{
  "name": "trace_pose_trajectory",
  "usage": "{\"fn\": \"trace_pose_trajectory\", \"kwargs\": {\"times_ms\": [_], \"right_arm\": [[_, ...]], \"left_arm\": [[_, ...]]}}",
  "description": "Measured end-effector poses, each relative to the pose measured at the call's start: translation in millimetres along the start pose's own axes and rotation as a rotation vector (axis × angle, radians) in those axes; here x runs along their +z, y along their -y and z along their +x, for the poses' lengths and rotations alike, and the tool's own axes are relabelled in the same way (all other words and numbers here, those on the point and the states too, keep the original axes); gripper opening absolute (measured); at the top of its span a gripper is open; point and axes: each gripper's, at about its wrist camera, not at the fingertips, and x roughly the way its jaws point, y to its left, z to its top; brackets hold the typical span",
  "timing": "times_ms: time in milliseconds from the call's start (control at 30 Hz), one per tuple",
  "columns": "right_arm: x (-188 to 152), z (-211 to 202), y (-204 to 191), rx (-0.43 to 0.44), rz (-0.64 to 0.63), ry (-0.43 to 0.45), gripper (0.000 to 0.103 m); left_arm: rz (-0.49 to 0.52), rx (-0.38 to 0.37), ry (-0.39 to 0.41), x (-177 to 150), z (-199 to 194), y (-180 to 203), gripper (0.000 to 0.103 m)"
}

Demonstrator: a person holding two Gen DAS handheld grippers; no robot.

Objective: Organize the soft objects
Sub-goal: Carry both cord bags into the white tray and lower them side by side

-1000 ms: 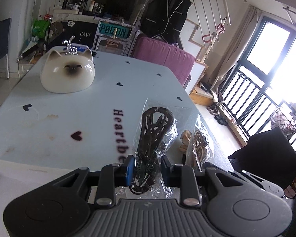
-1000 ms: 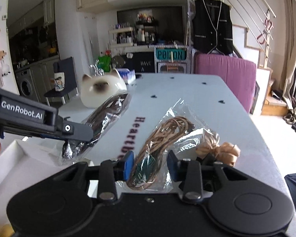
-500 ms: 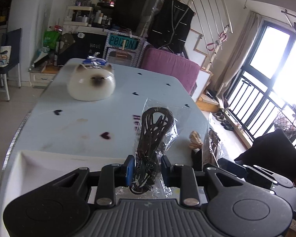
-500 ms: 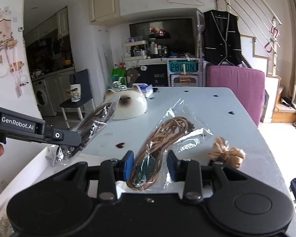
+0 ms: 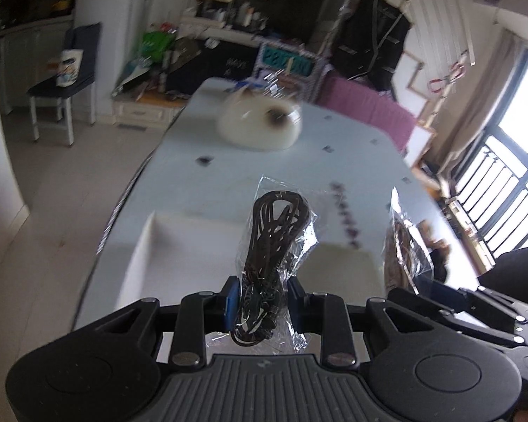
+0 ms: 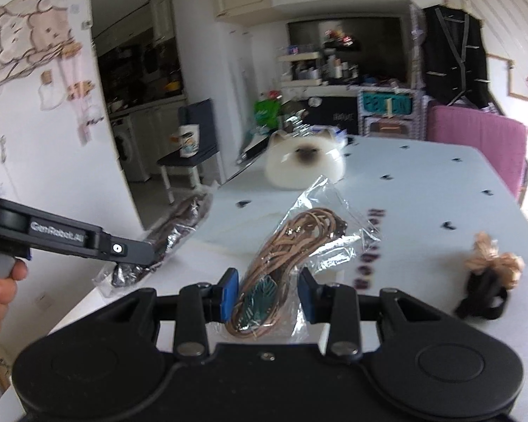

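Note:
My left gripper is shut on a clear bag of dark brown cord and holds it above a white tray at the table's near left. That bag also shows in the right wrist view, with the left gripper beside it. My right gripper is shut on a clear bag of tan cord, held above the table; this bag shows at the right of the left wrist view. A small tan and black bundle lies on the table at the right.
A white cat-face cushion sits at the far end of the pale table. A purple sofa back stands behind the table. A chair with a mug stands on the floor to the left. The table's left edge drops to the floor.
Both grippers have swung left and back with their bags, over the white tray. The cat cushion now sits nearer the middle of both views. The grips are unchanged.

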Motion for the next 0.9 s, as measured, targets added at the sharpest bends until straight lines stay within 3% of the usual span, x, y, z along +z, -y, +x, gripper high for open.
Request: {"fn": "trace_pose_trajectory", "kwargs": {"times_ms": [267,567,633,767,900], "right_arm": [[-16.8,31.8,-37.1,0.083,-0.023,-0.101,0.037],[-27.6,62.5,-63.1,0.134,-0.059,-0.169,0.038],[-29.5,69.6,-67.4,0.142,-0.062,-0.184,0.038],[-35.3,81.7,-74.3,0.152,-0.071,-0.211,0.038],[-36.4,90.0,-76.9,0.178,-0.065,-0.227,0.045]], "left_arm": [[-0.022,0.116,-0.094,-20.4,32.3,-35.1,0.030],[-0.018,0.191,-0.061,-22.7,46.5,-52.0,0.032],[-0.028,0.185,-0.060,-21.4,48.5,-49.8,0.033],[-0.069,0.136,-0.062,-19.9,44.0,-52.2,0.052],[-0.074,0.100,-0.042,-17.1,31.0,-54.4,0.052]]}}
